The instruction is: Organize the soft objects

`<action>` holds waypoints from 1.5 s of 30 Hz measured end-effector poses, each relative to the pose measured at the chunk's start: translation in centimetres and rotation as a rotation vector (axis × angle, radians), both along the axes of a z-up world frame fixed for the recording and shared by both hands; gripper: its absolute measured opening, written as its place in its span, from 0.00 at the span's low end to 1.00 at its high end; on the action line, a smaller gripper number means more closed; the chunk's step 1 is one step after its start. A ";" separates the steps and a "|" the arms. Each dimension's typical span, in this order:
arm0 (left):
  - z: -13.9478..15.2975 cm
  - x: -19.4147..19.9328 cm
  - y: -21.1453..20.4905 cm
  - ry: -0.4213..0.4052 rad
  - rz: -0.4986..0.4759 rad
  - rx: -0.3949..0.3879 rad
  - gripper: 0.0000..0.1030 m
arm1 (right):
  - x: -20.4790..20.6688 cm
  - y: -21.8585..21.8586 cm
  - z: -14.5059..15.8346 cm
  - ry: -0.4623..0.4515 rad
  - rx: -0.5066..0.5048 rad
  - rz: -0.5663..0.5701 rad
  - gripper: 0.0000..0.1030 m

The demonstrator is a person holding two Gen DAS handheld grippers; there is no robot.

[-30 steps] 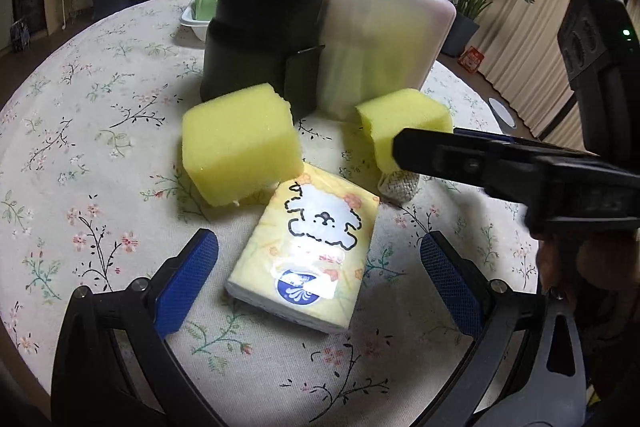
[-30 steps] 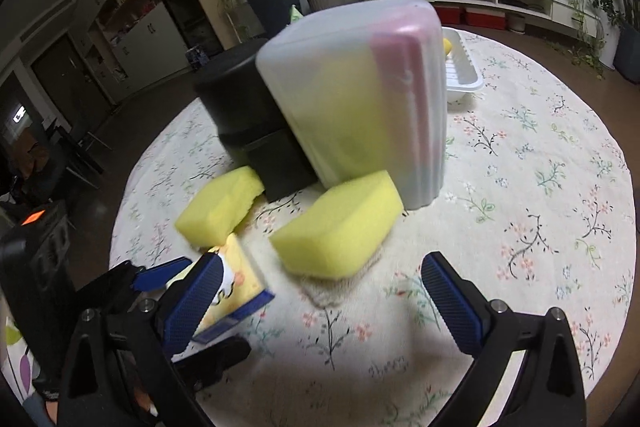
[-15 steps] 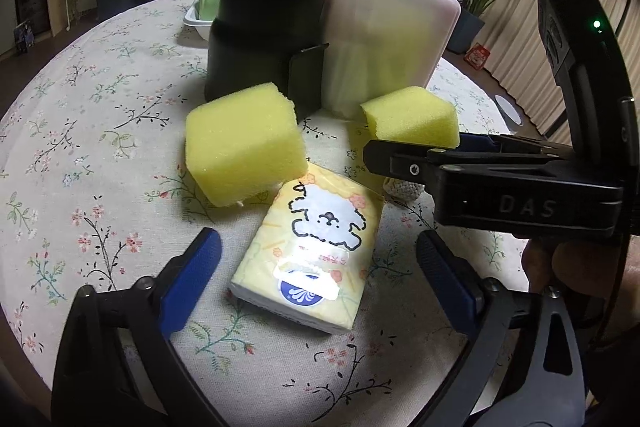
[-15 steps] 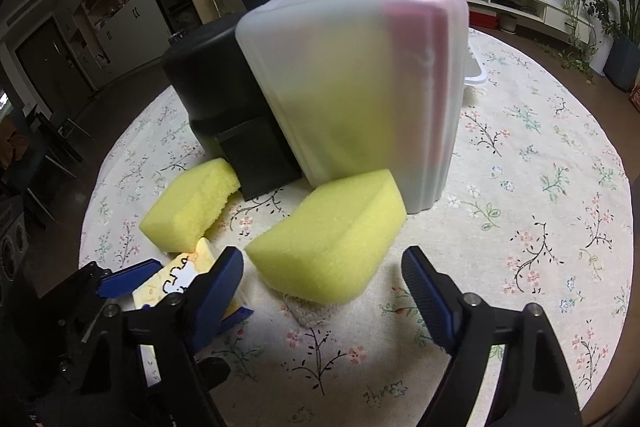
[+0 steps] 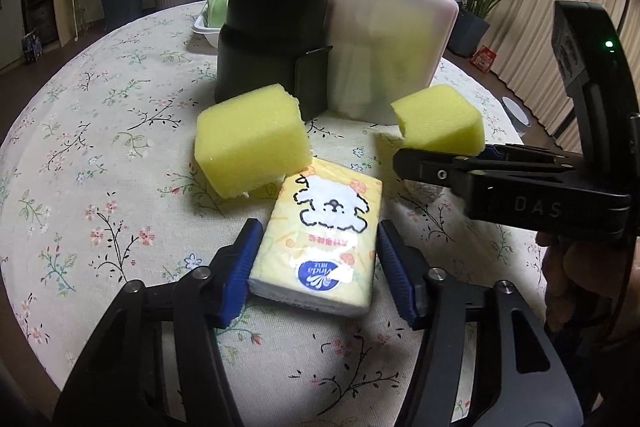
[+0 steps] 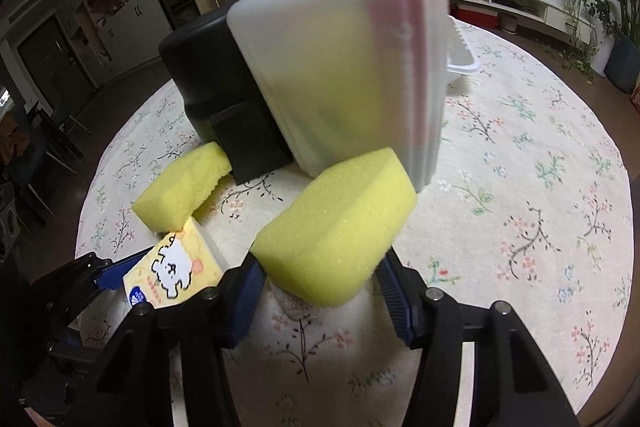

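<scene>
My left gripper (image 5: 318, 267) is shut on a yellow tissue pack (image 5: 320, 243) with a dog drawing, lying on the floral tablecloth. My right gripper (image 6: 320, 291) is shut on a yellow sponge (image 6: 340, 227), which also shows in the left wrist view (image 5: 438, 117) above the right gripper's arm (image 5: 500, 183). A second yellow sponge (image 5: 252, 143) lies just beyond the tissue pack; it also shows in the right wrist view (image 6: 182, 191). The tissue pack shows at lower left in the right wrist view (image 6: 172, 275).
A black container (image 5: 272, 31) and a translucent white box (image 5: 392, 43) holding yellow things stand behind the sponges. A white tray (image 5: 206, 29) with a green item sits behind them. The round table (image 6: 540, 207) has bare cloth on its right side.
Both grippers have closed: the left fingers came in onto the tissue pack, the right fingers onto the sponge. The right gripper moved forward toward the sponge.
</scene>
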State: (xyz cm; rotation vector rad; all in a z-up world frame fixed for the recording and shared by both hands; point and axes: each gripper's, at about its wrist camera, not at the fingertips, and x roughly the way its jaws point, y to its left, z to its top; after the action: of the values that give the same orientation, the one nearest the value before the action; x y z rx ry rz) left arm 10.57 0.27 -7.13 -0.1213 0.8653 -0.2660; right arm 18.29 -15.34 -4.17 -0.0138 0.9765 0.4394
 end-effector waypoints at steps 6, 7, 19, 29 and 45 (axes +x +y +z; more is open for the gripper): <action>0.0 -0.2 0.1 -0.006 0.012 -0.005 0.50 | -1.2 -1.2 1.3 -0.044 0.028 -0.014 0.54; 0.0 -0.2 0.1 -0.008 0.014 -0.006 0.50 | -1.2 -1.4 1.4 -0.046 0.034 -0.018 0.54; 0.1 -0.4 0.4 -0.019 0.018 -0.018 0.50 | -2.5 -3.5 1.4 -0.031 0.063 -0.048 0.54; 1.8 -2.8 0.7 -0.050 0.005 -0.066 0.50 | -5.0 -7.4 2.1 -0.023 0.065 -0.077 0.53; 3.5 -6.0 2.1 -0.065 0.030 -0.127 0.50 | -5.3 -12.3 4.3 0.092 0.442 -0.046 0.52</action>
State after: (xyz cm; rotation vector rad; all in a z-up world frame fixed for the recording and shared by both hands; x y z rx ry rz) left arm 4.54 2.33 -3.62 -0.2421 0.7812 -0.2951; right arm 12.95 -27.61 0.14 0.4298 0.9506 0.6089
